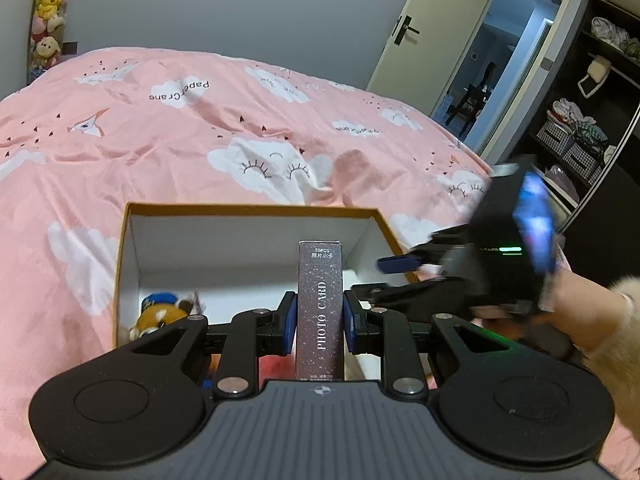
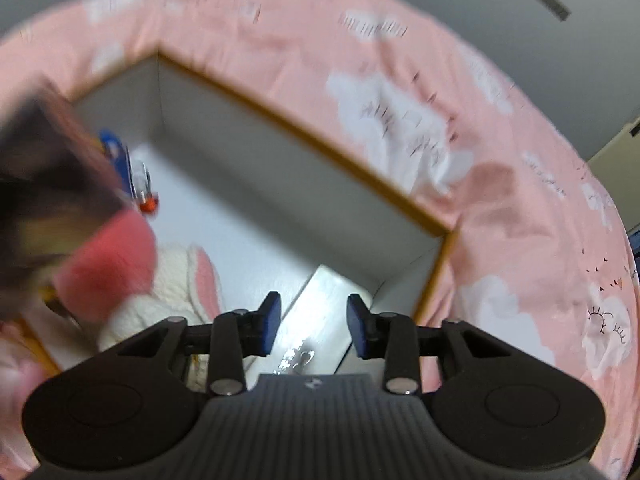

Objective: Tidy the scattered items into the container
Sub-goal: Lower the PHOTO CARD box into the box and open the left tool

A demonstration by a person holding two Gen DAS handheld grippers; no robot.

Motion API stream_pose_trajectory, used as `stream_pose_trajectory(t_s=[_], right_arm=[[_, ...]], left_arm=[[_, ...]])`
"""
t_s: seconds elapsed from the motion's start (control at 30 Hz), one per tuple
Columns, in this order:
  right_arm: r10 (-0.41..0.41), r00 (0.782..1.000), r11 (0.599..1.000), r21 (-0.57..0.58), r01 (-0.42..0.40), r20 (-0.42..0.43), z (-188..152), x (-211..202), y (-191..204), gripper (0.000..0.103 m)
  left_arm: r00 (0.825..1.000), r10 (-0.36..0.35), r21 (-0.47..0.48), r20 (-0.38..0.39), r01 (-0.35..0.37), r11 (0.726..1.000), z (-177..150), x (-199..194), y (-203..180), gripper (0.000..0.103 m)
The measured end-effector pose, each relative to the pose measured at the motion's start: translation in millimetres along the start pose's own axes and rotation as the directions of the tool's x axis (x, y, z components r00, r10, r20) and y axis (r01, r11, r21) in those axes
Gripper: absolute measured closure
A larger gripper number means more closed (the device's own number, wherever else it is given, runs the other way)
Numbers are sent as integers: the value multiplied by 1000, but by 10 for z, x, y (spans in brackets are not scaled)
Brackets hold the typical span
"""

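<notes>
A: Start with the big things. Where's the container?

B: The open cardboard box with white walls and a tan rim [image 1: 248, 211] sits on the pink quilt printed with white clouds [image 1: 200, 128]. Both grippers hang over it. Its near right corner [image 2: 444, 236] lies just past the right gripper's tips.

A: What's already inside?

B: A white fluffy plush with pink ears [image 2: 176, 280], a small orange-and-blue plush toy [image 1: 160, 314] by the left wall, a flat silvery packet [image 2: 316, 320] and a little blue item [image 2: 118, 156] too blurred to name.

A: And what's left in hand?

B: The left gripper [image 1: 320, 320] is closed narrow on a tall dark glittery carton lettered "PHOTO CARD" [image 1: 321, 308]. Its long axis runs straight out along the fingers, the far end over the box's interior.

A: The right one?

B: The right gripper [image 2: 316, 320] has its blue pads standing apart with nothing pressed between them; the silvery packet lies beneath, on the box floor.

A: So the next move turns on what?

B: I'd judge on the left hand: the carton is already inside the rim line, the bare floor toward the far wall gives room, and the right gripper [image 1: 400, 264] at the right wall is the thing to keep clear of.
</notes>
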State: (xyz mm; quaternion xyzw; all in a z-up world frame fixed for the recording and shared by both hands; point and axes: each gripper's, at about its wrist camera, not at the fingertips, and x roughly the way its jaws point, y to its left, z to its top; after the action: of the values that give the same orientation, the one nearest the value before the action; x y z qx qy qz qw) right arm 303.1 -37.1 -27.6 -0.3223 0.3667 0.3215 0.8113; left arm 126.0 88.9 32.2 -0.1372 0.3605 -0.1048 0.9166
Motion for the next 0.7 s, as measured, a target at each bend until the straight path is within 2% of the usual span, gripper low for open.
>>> stream_pose_trajectory(t_s=[0.13,0.2,0.3,0.43,0.53,0.6,0.7], right_arm=[[-37,992,996,90,26,121,-85,-276,-274,60],[-86,981,987,146,61,175,-156,-360,-427,56],[-172,959,964,240,116,225,-247,-308,-695,54],[-251,935,918,368,148,251,-443,-221,-906,54],[-298,920,890,423,172,254,-574,-109,-970,54],[-310,916,877,448,173,254,-638,-22,-1010,54],[-301,921,869,468,158,247,-697,118,-1038,54]], left_arm=[[1000,-7,-9,1,7,1000,88,185,-26,76],[1000,-9,-24,-3,9,1000,132,312,-16,76],[1000,-18,-58,-11,17,998,179,511,20,76],[999,-33,-133,-27,29,991,208,813,92,76],[999,-13,-177,-48,5,984,212,1042,136,76],[998,10,-196,-65,-22,980,204,1190,166,76],[995,16,-224,-98,-38,974,177,1388,228,76]])
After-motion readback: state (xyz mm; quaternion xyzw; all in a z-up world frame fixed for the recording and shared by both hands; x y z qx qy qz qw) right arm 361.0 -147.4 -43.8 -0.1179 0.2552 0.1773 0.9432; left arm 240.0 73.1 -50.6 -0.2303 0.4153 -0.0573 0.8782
